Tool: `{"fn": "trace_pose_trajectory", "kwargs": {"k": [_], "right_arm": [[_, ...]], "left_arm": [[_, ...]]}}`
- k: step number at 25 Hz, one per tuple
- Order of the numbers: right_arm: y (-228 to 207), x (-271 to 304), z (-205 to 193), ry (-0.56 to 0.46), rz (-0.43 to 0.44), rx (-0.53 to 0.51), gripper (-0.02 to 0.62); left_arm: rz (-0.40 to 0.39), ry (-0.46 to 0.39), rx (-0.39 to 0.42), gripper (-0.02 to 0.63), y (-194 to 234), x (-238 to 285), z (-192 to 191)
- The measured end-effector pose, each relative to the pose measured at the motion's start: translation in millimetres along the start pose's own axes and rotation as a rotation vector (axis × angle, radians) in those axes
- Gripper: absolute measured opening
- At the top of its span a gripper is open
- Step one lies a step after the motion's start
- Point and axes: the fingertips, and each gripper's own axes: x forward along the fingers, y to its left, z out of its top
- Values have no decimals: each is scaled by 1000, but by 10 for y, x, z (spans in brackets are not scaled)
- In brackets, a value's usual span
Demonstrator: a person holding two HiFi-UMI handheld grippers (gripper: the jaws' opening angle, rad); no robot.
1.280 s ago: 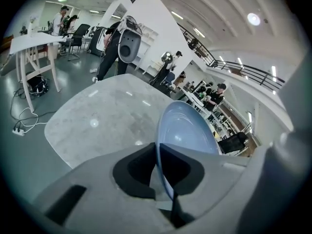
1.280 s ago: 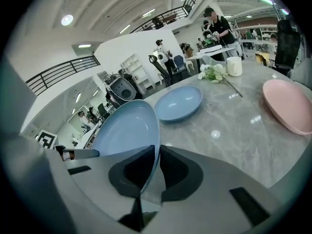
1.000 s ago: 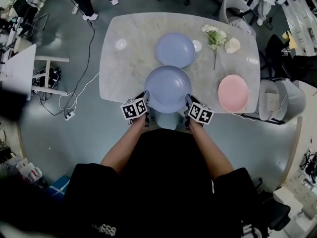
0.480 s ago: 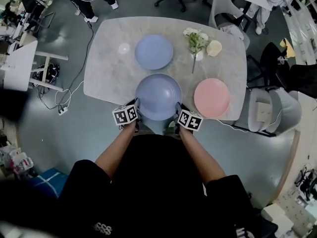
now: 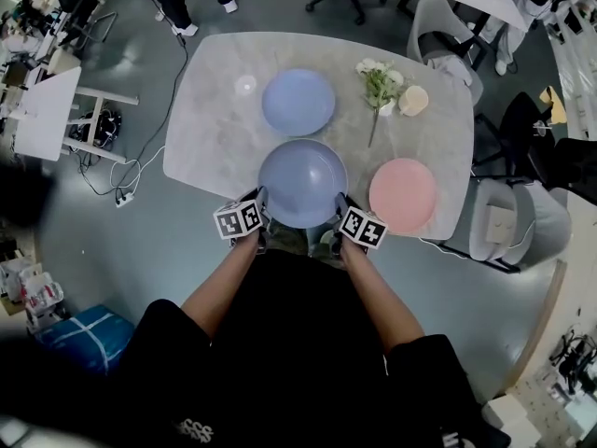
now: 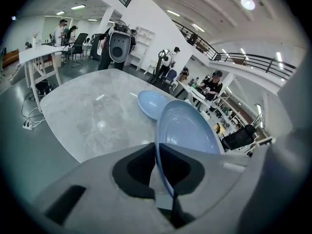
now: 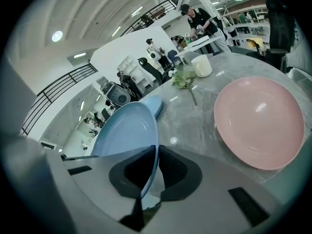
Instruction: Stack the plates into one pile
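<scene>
**Clerk:** Item one, the large blue plate [image 5: 302,183]. Where was it, and who had it?

**Keeper:** It was at the near edge of the bench [image 5: 215,147], gripped from both sides. The left gripper [image 6: 161,160] was clenched on the plate's left rim. The right gripper [image 7: 152,165] had just been closing on the right rim, which ran between its jaws. In both gripper views the rim passed straight down the slot between the jaws, so each had only a thin edge-hold. Whether the plate was resting on the bench or just clear of it could not be told.

**Clerk:** And the other items, placed from that plate?

**Keeper:** The smaller blue plate [image 5: 298,102] was just beyond its far rim. The pink plate [image 5: 403,195] was near its right side, apart from it. The flowers [image 5: 378,82] were beyond it, to the right. Nothing was stacked.

**Clerk:** Which step was that?

**Keeper:** By my reckoning, the first pick, with a two-handed hold made on the large plate.

**Clerk:** What did the next move need?

**Keeper:** Probably a level lift with both hands moving together, then lowering it centred onto another plate. Being the widest, it might serve better as the base. With rim-holds that thin, any tilt risked a slip.
</scene>
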Motion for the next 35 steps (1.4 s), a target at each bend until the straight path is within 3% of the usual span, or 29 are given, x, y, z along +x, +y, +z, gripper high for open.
{"fn": "trace_pose_trajectory", "kwargs": {"k": [10,23,35], "right_arm": [[179,463,307,5,-59,11,29],[289,1286,1137,-34,-146,23,28],[82,1940,1532,-12,-218,54,28]], "left_arm": [[-34,32,19,31,218,367,530],[-80,59,46,31,366,1240,1539],[-82,136,121,34,522,2062,1850]]}}
